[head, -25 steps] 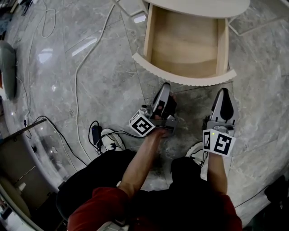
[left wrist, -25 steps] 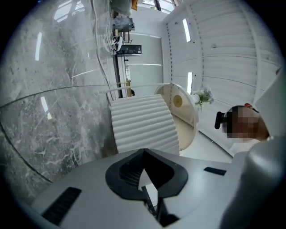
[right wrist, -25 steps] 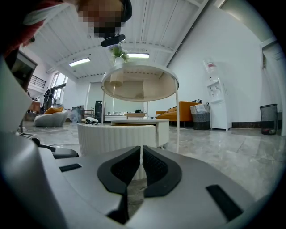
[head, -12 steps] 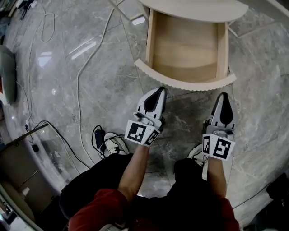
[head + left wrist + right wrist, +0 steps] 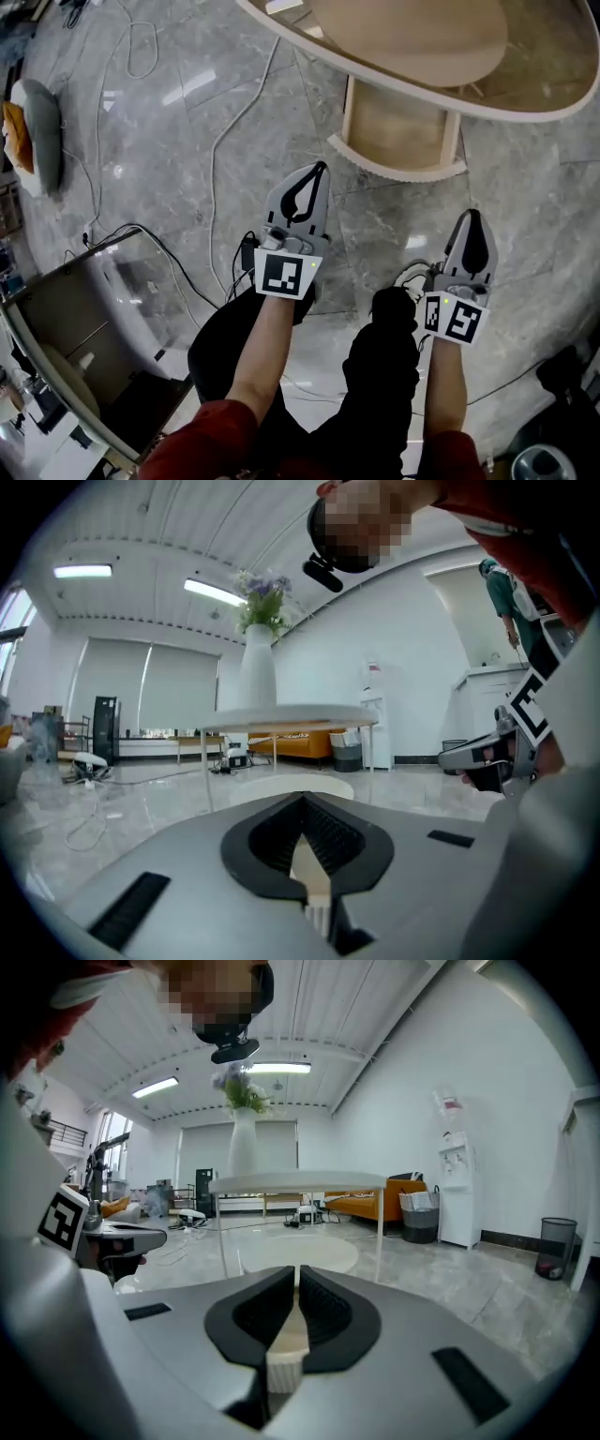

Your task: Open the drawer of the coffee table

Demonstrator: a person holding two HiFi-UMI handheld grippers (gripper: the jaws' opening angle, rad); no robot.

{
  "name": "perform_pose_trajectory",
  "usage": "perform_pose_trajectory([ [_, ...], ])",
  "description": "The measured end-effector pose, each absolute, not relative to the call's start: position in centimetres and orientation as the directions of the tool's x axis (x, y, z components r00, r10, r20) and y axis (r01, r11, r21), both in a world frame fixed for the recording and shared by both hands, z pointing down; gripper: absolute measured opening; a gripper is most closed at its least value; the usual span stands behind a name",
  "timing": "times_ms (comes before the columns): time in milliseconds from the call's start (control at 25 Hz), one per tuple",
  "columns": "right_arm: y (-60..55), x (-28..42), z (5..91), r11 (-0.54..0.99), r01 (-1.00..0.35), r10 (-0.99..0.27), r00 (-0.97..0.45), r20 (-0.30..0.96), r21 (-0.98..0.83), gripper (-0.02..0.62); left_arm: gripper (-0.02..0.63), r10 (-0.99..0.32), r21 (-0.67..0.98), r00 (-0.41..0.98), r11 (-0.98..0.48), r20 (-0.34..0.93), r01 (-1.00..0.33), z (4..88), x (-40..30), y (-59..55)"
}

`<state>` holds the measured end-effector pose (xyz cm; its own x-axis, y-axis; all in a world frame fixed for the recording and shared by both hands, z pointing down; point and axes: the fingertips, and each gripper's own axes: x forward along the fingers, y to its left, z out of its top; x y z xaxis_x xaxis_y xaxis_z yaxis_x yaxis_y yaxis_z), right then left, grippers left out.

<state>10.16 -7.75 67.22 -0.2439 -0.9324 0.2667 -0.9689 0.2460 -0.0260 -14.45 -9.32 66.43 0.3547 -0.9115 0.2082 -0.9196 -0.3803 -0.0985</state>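
The coffee table (image 5: 531, 109) has an oval glass top over a pale wooden shelf. Its wooden drawer (image 5: 398, 127) stands pulled out toward me, empty, with a curved ribbed front (image 5: 392, 169). My left gripper (image 5: 321, 167) hangs shut and empty just short of the drawer front's left end. My right gripper (image 5: 472, 215) is shut and empty too, a little nearer me, off the drawer's right end. Both gripper views look roughly level at the table (image 5: 281, 714) (image 5: 298, 1182), which carries a white vase (image 5: 255, 667) (image 5: 244, 1152) of flowers. The left gripper (image 5: 302, 797) and right gripper (image 5: 297, 1269) each show closed tips.
White and black cables (image 5: 225, 131) trail over the grey marble floor, with a power adapter (image 5: 248, 253) by my left foot. A grey cushion (image 5: 37, 131) lies far left. A glass-topped unit (image 5: 94, 309) stands at lower left. An orange sofa (image 5: 300, 742), a water dispenser (image 5: 457, 1194) and a bin (image 5: 553, 1246) line the far wall.
Both grippers have risen from near the floor, and the head camera with them, so the table looks smaller. The left gripper rolled until its marker cube faces up. The drawer stays open.
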Motion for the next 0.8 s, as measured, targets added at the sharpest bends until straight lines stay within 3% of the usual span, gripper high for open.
perform_pose_trajectory([
  [240, -9.9, 8.8, 50.0, 0.282, -0.958, -0.927, -0.286, 0.242, -0.049, 0.026, 0.012, -0.925, -0.113, 0.327, -0.352, 0.194, -0.929, 48.7, -15.3, -10.5],
  [600, -10.4, 6.6, 21.5, 0.345, -0.936, -0.913, -0.352, 0.206, -0.071, 0.026, 0.012, -0.925, 0.05, 0.31, -0.307, 0.219, -0.95, 20.9, -15.4, -7.5],
  [800, -10.3, 5.2, 10.0, 0.351, -0.934, -0.928, -0.356, 0.113, -0.058, 0.026, 0.012, -0.937, 0.017, 0.304, -0.306, 0.174, -0.952, 10.4, -16.0, -7.9],
])
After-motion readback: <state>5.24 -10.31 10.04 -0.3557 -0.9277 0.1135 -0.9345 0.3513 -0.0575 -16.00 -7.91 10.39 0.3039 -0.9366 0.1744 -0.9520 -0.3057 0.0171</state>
